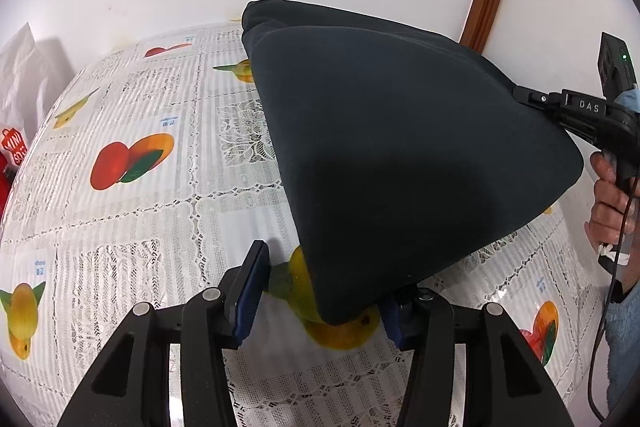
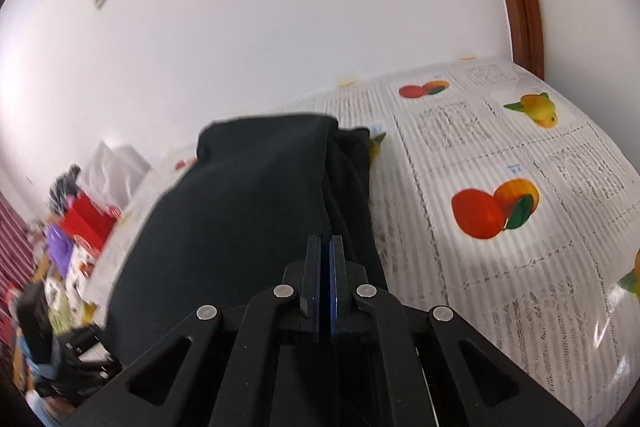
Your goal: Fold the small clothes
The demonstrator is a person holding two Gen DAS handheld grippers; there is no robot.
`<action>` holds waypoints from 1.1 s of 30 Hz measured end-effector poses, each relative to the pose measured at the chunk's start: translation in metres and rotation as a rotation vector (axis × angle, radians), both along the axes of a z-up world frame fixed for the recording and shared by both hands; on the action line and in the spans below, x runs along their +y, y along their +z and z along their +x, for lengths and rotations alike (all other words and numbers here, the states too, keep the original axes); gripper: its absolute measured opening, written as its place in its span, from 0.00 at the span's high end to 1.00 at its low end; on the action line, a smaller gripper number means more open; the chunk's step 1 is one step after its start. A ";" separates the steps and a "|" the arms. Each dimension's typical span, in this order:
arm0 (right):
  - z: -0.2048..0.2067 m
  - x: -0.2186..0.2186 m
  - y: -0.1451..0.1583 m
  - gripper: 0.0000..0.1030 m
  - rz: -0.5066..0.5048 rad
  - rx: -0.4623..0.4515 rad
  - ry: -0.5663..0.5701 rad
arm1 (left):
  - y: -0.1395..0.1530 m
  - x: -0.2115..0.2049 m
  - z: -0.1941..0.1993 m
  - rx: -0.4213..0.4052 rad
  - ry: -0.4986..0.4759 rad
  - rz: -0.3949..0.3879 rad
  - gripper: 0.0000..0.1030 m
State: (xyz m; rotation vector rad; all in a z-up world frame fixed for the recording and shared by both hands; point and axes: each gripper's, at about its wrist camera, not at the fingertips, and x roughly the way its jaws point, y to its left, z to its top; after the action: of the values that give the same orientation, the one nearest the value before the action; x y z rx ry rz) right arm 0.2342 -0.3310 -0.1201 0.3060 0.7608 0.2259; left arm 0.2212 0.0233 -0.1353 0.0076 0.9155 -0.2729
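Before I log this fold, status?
Left gripper open, cloth corner between jaws. Right gripper shut on dark garment, lifted. Nothing blocking.

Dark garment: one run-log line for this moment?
garment: dark garment lifted off tablecloth | right gripper: shut on its edge | left gripper: open

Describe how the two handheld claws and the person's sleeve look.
Both claws are black, angular linkages with round silver pivot pins and blue-faced finger pads. The left claw and right claw match. From the left wrist view, the right claw's body reads "DAS", carries a small green light, and trails a black cable. The sleeve is fuzzy light blue.
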 end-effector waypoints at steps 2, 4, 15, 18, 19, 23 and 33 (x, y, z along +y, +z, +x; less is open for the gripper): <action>-0.001 0.001 0.004 0.96 -0.016 -0.001 0.012 | 0.000 0.001 0.002 0.003 0.000 -0.004 0.52; 0.001 0.002 0.013 0.93 -0.036 -0.008 0.006 | 0.000 0.002 0.001 0.004 -0.001 0.002 0.52; 0.092 0.030 0.036 0.65 -0.227 0.091 0.115 | 0.001 0.004 -0.002 -0.015 -0.003 -0.001 0.51; 0.126 0.036 0.019 0.65 -0.215 0.171 0.103 | 0.000 0.003 -0.002 -0.020 -0.003 0.011 0.48; 0.139 0.036 0.012 0.65 -0.200 0.204 0.083 | -0.001 0.002 -0.001 -0.018 -0.002 0.009 0.48; 0.158 0.032 0.009 0.98 -0.110 0.197 0.108 | 0.000 0.002 0.001 -0.002 -0.001 0.004 0.48; 0.155 0.016 0.010 0.94 -0.132 0.176 0.046 | -0.002 -0.001 0.004 0.001 -0.009 0.032 0.48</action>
State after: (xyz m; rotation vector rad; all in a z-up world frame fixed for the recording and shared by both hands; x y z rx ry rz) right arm 0.3895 -0.3151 -0.1098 0.1846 0.9532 0.1925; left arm 0.2250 0.0226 -0.1368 0.0413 0.9212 -0.2660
